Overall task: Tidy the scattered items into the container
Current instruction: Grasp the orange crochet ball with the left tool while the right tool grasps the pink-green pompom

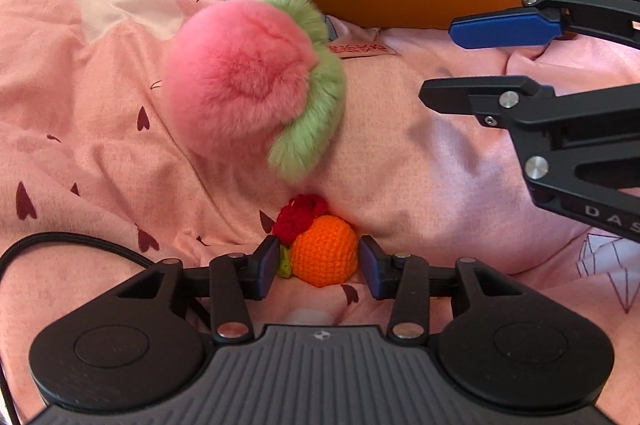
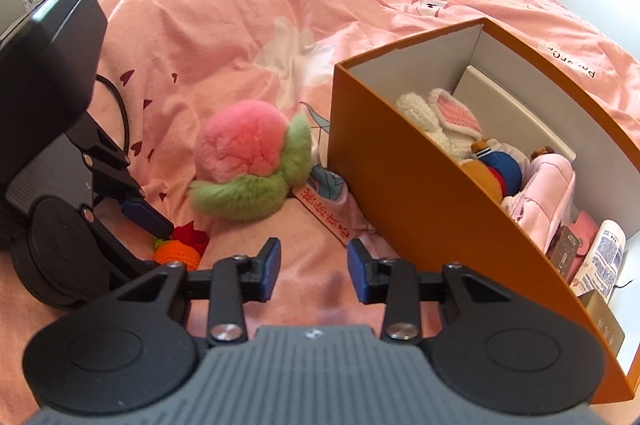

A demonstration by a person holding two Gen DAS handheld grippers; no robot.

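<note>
While the left hand-held gripper [image 1: 320, 267] brackets the crocheted orange [image 1: 324, 251] on the bed [image 1: 100, 145], jaws apart, the right hand-held gripper [image 2: 313, 269] hovers wide beside the orange box [image 2: 420, 193].

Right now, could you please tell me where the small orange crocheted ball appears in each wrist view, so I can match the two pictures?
Left wrist view: the orange crocheted ball sits bottom centre, between the fingers of the left tool.
Right wrist view: the same ball is low on the left, partly hidden behind the left tool.
Shared landmark: the fluffy pink-and-green pompom, just beyond the ball.
</note>
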